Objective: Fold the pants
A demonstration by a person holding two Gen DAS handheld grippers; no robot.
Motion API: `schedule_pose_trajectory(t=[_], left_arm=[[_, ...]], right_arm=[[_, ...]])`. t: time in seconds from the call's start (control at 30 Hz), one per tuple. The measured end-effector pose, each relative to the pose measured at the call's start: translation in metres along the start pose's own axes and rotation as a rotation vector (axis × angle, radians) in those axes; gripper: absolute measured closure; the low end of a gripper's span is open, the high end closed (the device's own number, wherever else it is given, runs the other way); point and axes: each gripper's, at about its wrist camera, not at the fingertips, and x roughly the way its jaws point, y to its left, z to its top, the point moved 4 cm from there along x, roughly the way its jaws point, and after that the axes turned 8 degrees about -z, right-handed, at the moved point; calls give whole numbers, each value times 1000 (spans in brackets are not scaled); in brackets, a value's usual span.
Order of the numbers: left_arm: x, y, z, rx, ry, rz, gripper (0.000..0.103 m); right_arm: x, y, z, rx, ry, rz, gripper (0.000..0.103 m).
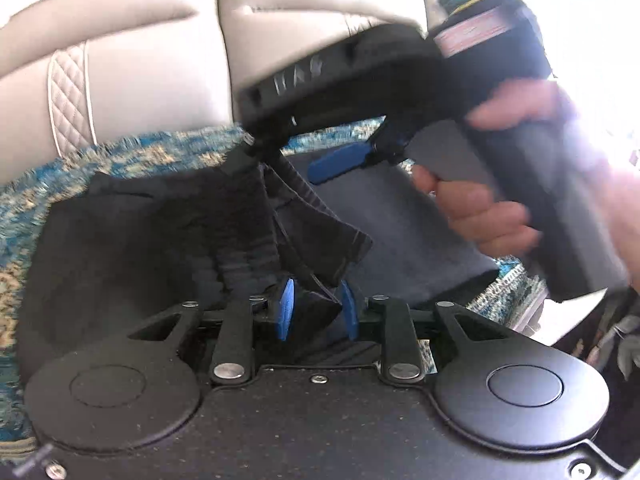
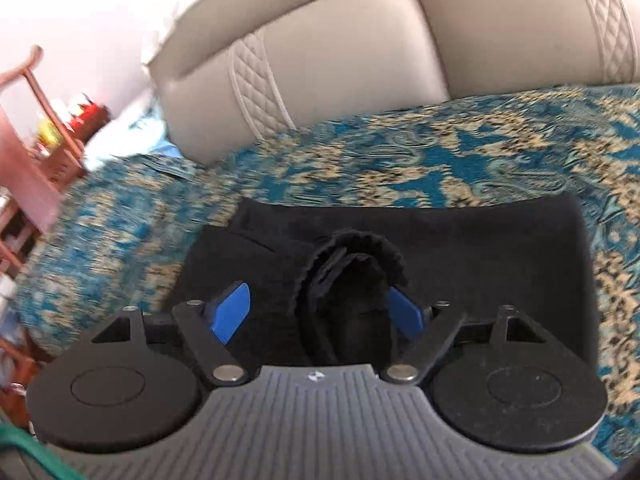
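Room, left to right in the right wrist view: wooden shelf unit (image 2: 48,148) at 9 o'clock with small red and yellow items on it, blurred; white wall behind. Beige leather sofa back (image 2: 340,60) fills 11 to 2 o'clock, with quilted diamond strips. Below it the seat is covered by a patterned cloth (image 2: 460,152), teal and tan, running edge to edge.

Black pants (image 2: 500,248) lie on that cloth, centre to 3 o'clock, already doubled into a thick flat block. A bunched ribbed edge (image 2: 352,248) loops up at centre.

Right gripper (image 2: 324,312): blue fingers spread wide either side of the bunched fabric, one at 8 o'clock, one at 4 o'clock. Fabric sits between them, but whether they press on it, cannot tell.

Left wrist view, left to right: patterned cloth at 9 o'clock, sofa back above at 10 to 12. Pants (image 1: 140,248) cover the middle; a greyer, lighter panel shows toward 3 o'clock. Left gripper (image 1: 318,308): blue fingers close together, clenched on a fold of the pants at 6 o'clock, fabric pulled up in a ridge from them. At 1 to 3 o'clock the right gripper (image 1: 340,164) crosses the frame, one blue finger visible, the person's right hand (image 1: 488,216) wrapped around its handle. Motion blur on it.
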Motion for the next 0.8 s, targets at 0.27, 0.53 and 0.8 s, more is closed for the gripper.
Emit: schedule_pose_trajectory(t=[0.27, 0.53, 0.8], left_arm=[[-30, 18, -18, 36, 10, 102, 74], [-47, 54, 2, 14, -67, 201, 69], [-25, 117, 33, -76, -82, 305, 68]], right_arm=[[17, 3, -5, -10, 121, 43, 28], [15, 4, 5, 94, -23, -13, 89], [5, -35, 13, 114, -71, -235, 83]])
